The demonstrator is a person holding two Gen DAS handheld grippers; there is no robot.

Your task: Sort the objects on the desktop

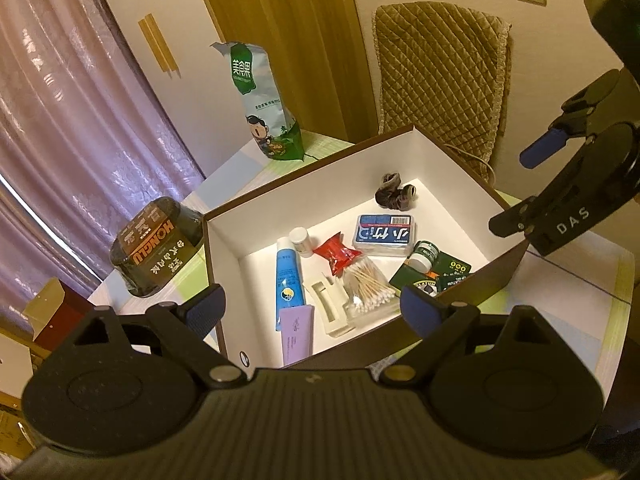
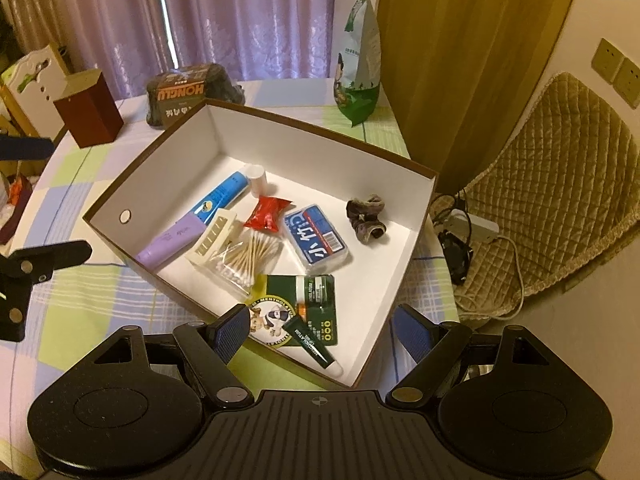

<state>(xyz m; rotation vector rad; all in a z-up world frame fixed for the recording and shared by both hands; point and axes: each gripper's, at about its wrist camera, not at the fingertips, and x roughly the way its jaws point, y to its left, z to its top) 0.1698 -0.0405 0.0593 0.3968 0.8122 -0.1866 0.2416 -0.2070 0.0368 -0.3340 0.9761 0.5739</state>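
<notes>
On a table (image 2: 72, 168) covered with a pale checked cloth, seen from two handheld grippers looking down, the scene runs left to right from the right wrist view. At far left stands a dark red carton (image 2: 89, 109), then a dark shrink-wrapped package marked HONGLU (image 2: 188, 92), both outside the box. In the middle sits a large open box (image 2: 224, 136), brown outside and white inside, holding the small things already gathered. Along its left side lie a lilac tube (image 2: 170, 240) and a blue tube (image 2: 222, 196), end to end, long axes running from near left to far right, with a small white bottle (image 2: 256, 178) at the far end. Beside them are a cream plastic holder (image 2: 216, 234), a clear bag of cotton swabs (image 2: 244, 258) and a red sachet (image 2: 267, 213). Further right lie a blue case (image 2: 316, 238) and a crumpled dark cloth (image 2: 366, 216). Nearest the camera is a green Mentholatum card (image 2: 316, 308), with a small dark green tube (image 2: 312, 342) lying on it. Behind the box stands a tall green and white snack bag (image 2: 360, 64). The right gripper (image 2: 322, 334) hovers over the near edge of the box, fingers apart and empty, with the green card directly ahead of it between the fingertips, so it seems the nearer one to that item. The left gripper (image 1: 312, 306) is also spread wide and empty, above the box's left near corner.
</notes>
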